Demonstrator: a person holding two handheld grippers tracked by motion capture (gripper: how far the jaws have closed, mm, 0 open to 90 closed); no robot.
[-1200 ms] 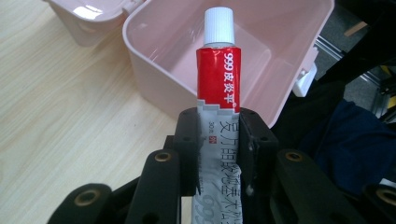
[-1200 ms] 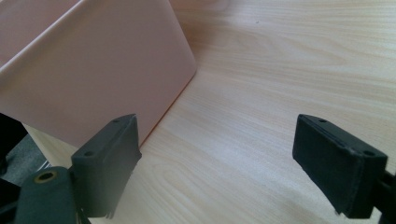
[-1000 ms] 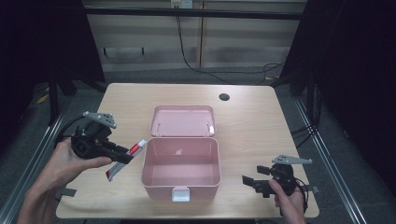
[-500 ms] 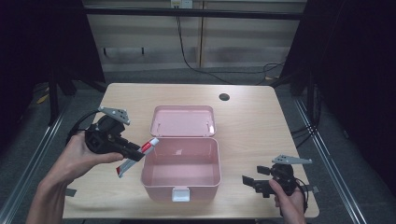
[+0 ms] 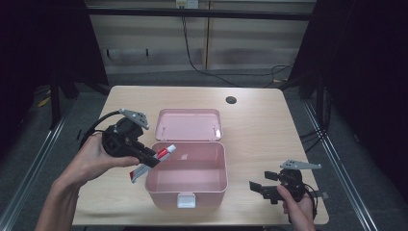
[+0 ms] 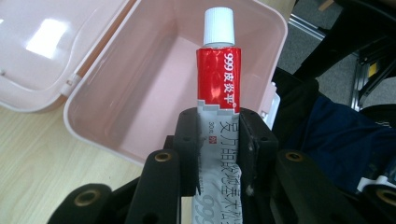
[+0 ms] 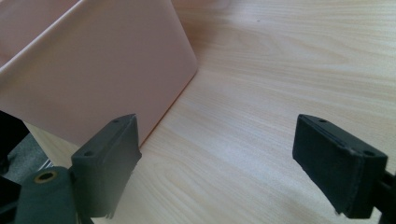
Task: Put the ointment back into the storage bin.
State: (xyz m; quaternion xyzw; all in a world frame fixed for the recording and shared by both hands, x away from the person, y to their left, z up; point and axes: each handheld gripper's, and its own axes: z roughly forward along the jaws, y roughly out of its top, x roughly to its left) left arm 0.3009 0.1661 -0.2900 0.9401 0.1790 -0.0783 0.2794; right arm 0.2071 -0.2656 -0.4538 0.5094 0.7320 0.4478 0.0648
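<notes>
Gripping tube (image 6: 218,88) over open pink box (image 5: 216,185), left gripper (image 5: 153,161).

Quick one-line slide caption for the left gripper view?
Left tongs clamp a red-and-silver ointment tube, white cap forward, over the open pink box.

A glossy red-and-silver tube (image 6: 218,93) with a smooth white plastic cap is seen pinched in the matt black plastic of the left tool (image 6: 218,140). Soft sheen is shown by the smooth pink plastic box (image 5: 187,178). Pale, matt wood grain is displayed by the counter (image 7: 280,93), framed by the right tool (image 7: 229,158), matt black too.
</notes>
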